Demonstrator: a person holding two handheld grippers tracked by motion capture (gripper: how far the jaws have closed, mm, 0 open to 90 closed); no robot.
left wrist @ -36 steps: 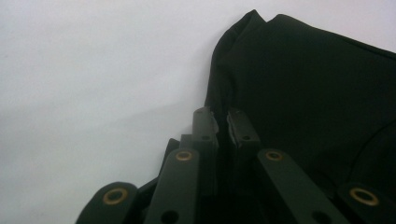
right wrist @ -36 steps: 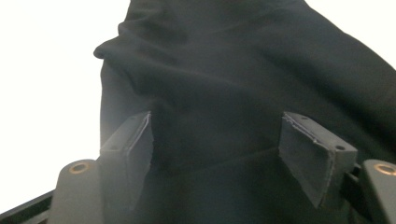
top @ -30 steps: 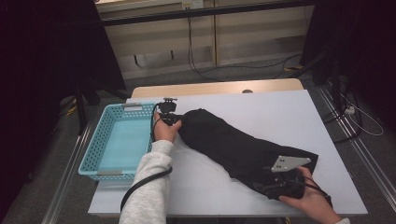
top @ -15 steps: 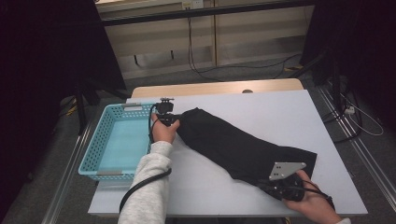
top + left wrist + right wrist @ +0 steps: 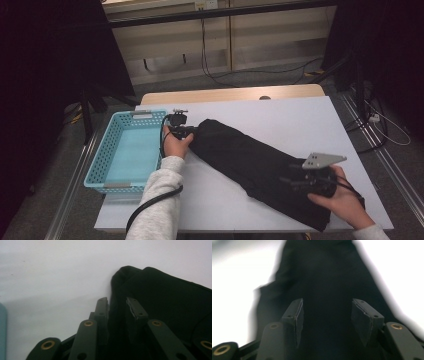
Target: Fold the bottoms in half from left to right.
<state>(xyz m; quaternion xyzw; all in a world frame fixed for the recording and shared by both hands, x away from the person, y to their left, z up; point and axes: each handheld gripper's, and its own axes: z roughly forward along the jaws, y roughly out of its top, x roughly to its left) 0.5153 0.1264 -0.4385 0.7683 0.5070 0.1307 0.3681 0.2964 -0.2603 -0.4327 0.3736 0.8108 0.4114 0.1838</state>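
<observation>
Soft, matte black cloth lies folded long across the smooth white table.

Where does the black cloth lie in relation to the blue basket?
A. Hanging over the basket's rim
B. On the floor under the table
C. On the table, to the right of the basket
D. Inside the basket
C: in the high view the black cloth lies stretched on the white table, right of the blue basket, whose inside holds nothing.

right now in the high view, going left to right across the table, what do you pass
blue basket → left hand-held gripper → black cloth → right hand-held gripper
</observation>
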